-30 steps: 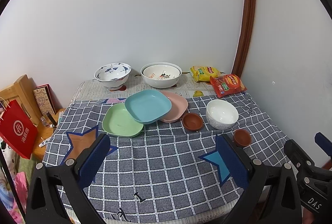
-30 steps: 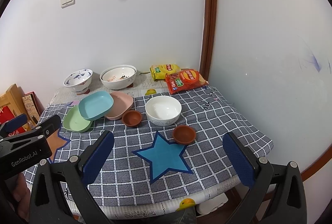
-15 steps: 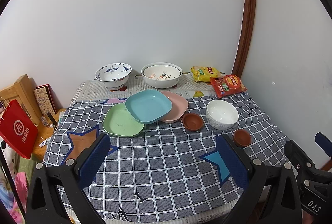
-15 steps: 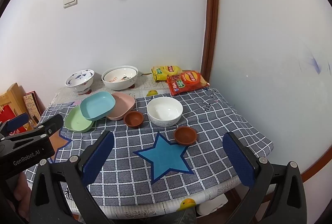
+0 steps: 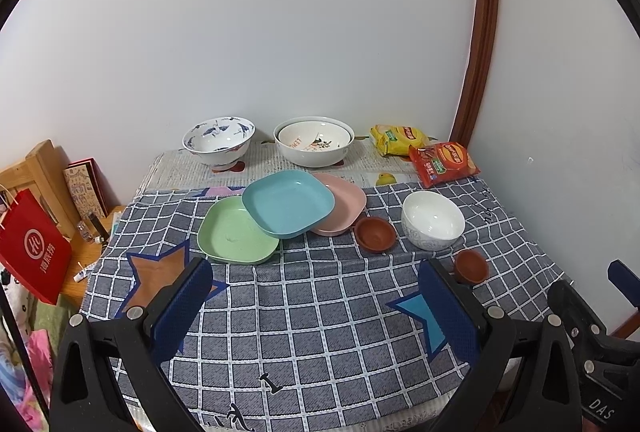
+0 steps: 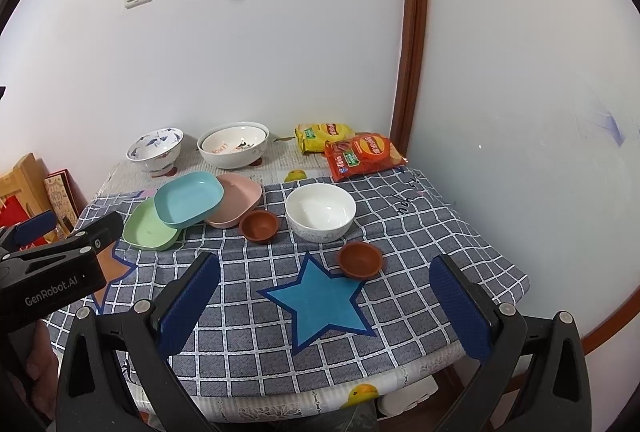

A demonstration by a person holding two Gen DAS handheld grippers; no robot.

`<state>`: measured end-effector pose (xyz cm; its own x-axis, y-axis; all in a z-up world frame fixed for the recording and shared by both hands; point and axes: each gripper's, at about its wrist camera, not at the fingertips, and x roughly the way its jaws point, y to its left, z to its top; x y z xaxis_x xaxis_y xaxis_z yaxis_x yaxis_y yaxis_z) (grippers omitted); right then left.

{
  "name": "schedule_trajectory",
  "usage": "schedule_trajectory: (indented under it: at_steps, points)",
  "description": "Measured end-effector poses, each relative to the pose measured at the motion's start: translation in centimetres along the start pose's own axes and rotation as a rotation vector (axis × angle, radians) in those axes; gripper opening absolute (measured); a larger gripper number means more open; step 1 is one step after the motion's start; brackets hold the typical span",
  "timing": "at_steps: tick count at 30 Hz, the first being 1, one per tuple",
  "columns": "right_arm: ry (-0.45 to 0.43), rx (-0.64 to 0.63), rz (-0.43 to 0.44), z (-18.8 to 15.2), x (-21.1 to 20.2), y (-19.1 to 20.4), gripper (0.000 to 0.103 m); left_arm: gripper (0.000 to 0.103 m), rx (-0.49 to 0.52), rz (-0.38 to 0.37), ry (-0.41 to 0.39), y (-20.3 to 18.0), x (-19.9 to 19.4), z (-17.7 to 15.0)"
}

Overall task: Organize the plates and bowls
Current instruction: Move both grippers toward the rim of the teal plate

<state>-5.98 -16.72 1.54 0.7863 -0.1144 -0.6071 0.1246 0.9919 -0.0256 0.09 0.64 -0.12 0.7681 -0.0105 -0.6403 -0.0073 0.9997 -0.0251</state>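
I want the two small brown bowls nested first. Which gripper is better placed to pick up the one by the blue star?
Probably the right gripper: open, empty, with the near brown bowl just ahead between its fingers. For the left gripper, that bowl lies beyond its right finger.

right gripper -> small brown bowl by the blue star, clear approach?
Probably yes. The right gripper is open and empty, the small brown bowl sits ahead of it, apart from the white bowl, nothing between.
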Motion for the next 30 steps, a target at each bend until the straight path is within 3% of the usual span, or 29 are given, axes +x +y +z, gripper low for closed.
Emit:
schedule_trajectory:
  at_steps: [12, 30]
  points:
    - [0.031, -0.023, 0.048, -0.5, 3.2, 1.7, 0.103, 0.103, -0.011, 0.007, 0.071, 0.7, 4.4, -0.6]
    - [0.110, -0.008, 0.020, -0.3, 11.4, 3.7, 0.098, 0.101, -0.051, -0.040, 0.151, 3.8, 11.2, -0.8]
